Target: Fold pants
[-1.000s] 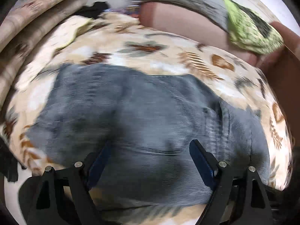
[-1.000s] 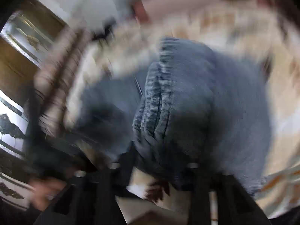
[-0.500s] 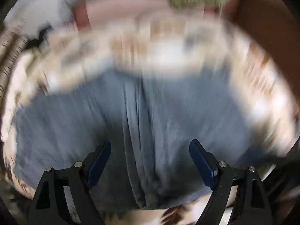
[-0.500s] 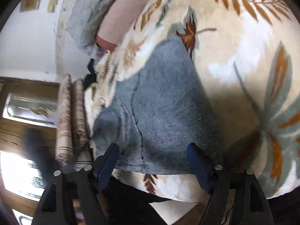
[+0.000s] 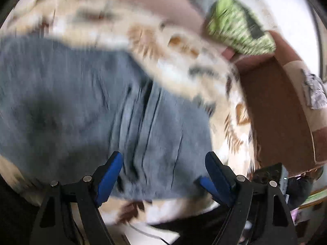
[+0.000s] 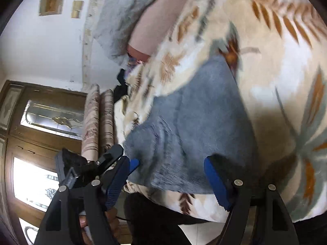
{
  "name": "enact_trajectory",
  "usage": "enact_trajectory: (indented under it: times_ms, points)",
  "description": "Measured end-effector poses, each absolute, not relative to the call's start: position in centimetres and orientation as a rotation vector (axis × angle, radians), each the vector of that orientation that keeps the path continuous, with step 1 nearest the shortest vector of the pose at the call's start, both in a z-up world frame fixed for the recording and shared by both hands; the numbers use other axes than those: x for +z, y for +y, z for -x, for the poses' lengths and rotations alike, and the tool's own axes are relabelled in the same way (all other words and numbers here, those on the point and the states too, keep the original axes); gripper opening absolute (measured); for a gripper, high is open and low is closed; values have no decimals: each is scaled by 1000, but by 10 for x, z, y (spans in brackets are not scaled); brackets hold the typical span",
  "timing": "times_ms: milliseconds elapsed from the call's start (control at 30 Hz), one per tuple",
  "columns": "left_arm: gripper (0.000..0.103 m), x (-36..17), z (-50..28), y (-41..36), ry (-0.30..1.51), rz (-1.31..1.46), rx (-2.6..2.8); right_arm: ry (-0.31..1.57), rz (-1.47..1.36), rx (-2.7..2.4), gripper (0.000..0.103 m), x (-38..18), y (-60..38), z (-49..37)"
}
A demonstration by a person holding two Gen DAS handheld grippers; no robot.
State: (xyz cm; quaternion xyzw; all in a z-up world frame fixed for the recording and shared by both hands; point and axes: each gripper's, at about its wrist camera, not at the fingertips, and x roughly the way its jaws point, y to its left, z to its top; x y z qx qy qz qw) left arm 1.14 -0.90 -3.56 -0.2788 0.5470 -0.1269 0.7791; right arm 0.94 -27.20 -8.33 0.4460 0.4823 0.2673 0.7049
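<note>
Grey-blue pants [image 5: 81, 102] lie folded in a flat bundle on a leaf-patterned blanket [image 5: 184, 65], close to its near edge. In the left wrist view, my left gripper [image 5: 163, 157] hovers over the pants' near right part, open, with nothing between its blue pads. The picture there is blurred. In the right wrist view the pants [image 6: 204, 122] spread ahead of my right gripper [image 6: 167, 161]. It is also open, pads apart above the cloth's near edge. The left gripper [image 6: 114, 157] shows at the left of this view, close beside the right one.
A green cushion [image 5: 241, 28] and a brown bed frame [image 5: 276, 112] stand at the far right. Two rolled patterned bolsters [image 6: 98, 122] lean at the blanket's left side, before a wooden glazed door [image 6: 40, 122]. A grey pillow [image 6: 120, 20] lies at the back.
The right gripper let go of a bunched fold of the pants and opened; the cloth now lies flat. The left gripper swung right across the pants, staying open.
</note>
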Motion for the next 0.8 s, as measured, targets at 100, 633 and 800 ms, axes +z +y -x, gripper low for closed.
enact_trajectory:
  times_ms: [100, 633, 800]
  points:
    - [82, -45, -6, -14, 1234, 640, -244, 1114, -1088, 567, 78, -114, -278, -9]
    - [64, -52, -3, -23, 1260, 662, -207, 1080, -1258, 625, 78, -136, -296, -9]
    - [12, -61, -2, -4, 1267, 626, -132, 1083, -1256, 628, 78, -136, -297, -8]
